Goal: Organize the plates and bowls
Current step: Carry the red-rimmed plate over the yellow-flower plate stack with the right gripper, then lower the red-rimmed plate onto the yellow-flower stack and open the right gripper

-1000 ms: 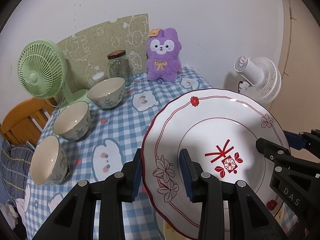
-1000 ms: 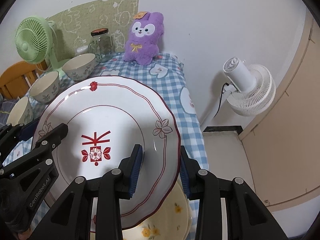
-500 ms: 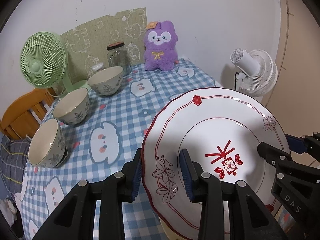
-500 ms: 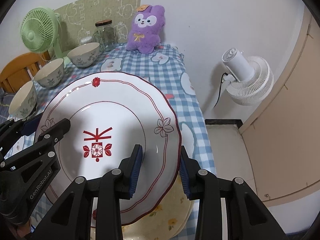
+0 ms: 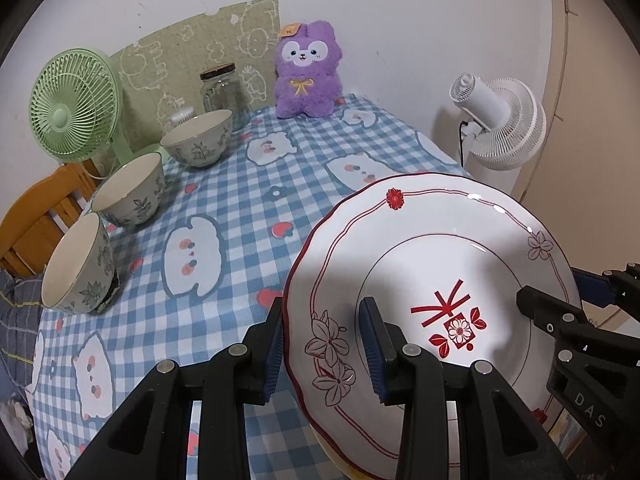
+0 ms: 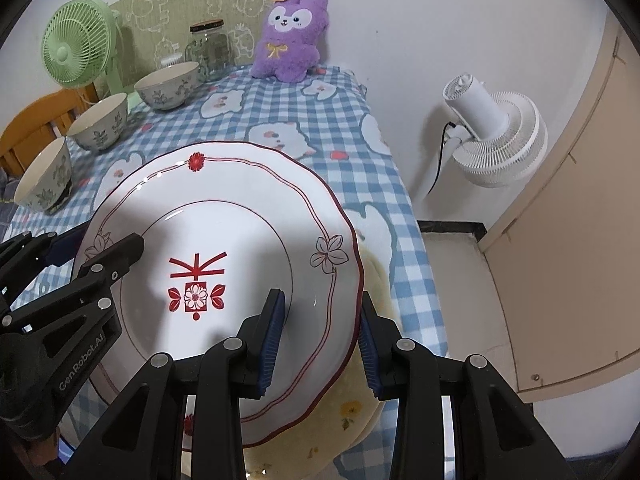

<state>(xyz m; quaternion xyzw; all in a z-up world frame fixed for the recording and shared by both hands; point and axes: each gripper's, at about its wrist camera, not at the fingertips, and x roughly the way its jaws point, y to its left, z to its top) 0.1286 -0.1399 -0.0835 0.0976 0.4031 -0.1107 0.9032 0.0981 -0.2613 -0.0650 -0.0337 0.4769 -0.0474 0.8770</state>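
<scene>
A white plate with red trim (image 5: 440,264) (image 6: 224,216) is held above the table by both grippers. My left gripper (image 5: 324,348) is shut on its left rim, and my right gripper (image 6: 322,332) is shut on its right rim. A cream plate with yellow flowers (image 6: 360,396) lies on the table under it, mostly hidden. Three leaf-patterned bowls stand in a row at the table's left: near (image 5: 76,268), middle (image 5: 132,188) and far (image 5: 198,138).
A blue checked cloth (image 5: 248,200) covers the table. At the back stand a green fan (image 5: 76,104), a glass jar (image 5: 222,90) and a purple plush toy (image 5: 306,76). A white fan (image 6: 492,136) stands off the table's right edge. A wooden chair (image 5: 36,216) is at left.
Both grippers have pulled back and up with the red-trimmed plate, so more of the table and the cream plate beneath now shows.
</scene>
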